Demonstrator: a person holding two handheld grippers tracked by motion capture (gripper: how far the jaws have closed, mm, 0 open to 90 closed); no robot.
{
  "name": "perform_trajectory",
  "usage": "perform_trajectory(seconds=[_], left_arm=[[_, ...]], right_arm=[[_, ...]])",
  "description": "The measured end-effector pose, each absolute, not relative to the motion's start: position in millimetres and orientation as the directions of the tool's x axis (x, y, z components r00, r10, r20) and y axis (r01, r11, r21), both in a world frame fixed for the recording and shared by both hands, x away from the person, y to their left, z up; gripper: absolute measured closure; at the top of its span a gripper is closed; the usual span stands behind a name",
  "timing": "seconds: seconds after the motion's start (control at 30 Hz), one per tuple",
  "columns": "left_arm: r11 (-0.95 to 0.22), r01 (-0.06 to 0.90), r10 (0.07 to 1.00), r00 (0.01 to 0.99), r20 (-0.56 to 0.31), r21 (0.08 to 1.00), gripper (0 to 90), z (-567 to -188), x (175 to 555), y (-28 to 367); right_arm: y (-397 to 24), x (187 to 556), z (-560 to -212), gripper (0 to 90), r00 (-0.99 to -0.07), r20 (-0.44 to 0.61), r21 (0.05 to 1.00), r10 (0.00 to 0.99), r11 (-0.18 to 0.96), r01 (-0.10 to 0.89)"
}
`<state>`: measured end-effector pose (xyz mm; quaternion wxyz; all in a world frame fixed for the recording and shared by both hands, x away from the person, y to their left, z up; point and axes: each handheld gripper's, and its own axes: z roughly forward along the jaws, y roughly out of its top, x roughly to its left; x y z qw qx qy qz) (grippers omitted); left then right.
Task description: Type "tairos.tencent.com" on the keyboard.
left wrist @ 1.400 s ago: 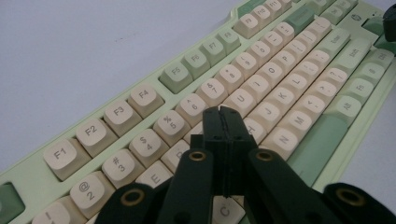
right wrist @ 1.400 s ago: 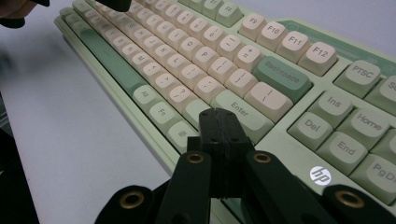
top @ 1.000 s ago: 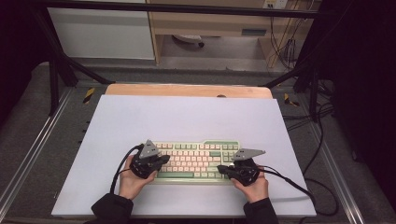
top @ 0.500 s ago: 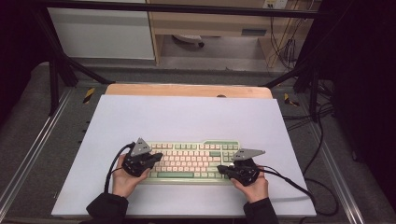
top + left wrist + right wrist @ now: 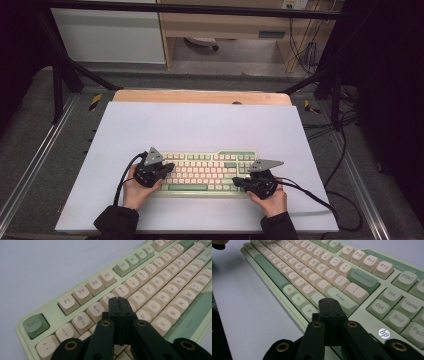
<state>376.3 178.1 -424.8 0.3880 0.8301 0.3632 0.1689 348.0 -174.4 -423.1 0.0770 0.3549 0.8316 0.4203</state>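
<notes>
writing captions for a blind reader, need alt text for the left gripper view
The left hand-held gripper, jaws shut together and holding nothing, hangs over the left end of a pale green keyboard with cream keys, near the 4 and R keys. A green Esc key sits at the corner, on a white tabletop.

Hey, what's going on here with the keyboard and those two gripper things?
A person holds a black two-jaw gripper in each hand over a green and cream keyboard on a white table. The left gripper has its jaws shut and points down over the number and upper letter keys at the keyboard's left end. The right gripper is shut too, its tip by the Enter key near the right end. Neither is holding anything.
</notes>
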Motion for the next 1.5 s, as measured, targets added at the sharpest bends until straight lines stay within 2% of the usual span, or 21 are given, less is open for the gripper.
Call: perform_trajectory(seconds=[0.8,1.5], left_arm=[[-0.439,0.460,0.724,0.690,-0.001,0.772,89.9,-424,374,178],[-0.415,0.451,0.716,0.698,-0.023,0.790,89.9,-418,355,205]], right_arm=[[-175,347,-421,90.0,-0.735,0.172,0.758,0.656,0.388,0.523],[-163,347,-413,90.0,-0.749,0.178,0.774,0.638,0.380,0.507]])
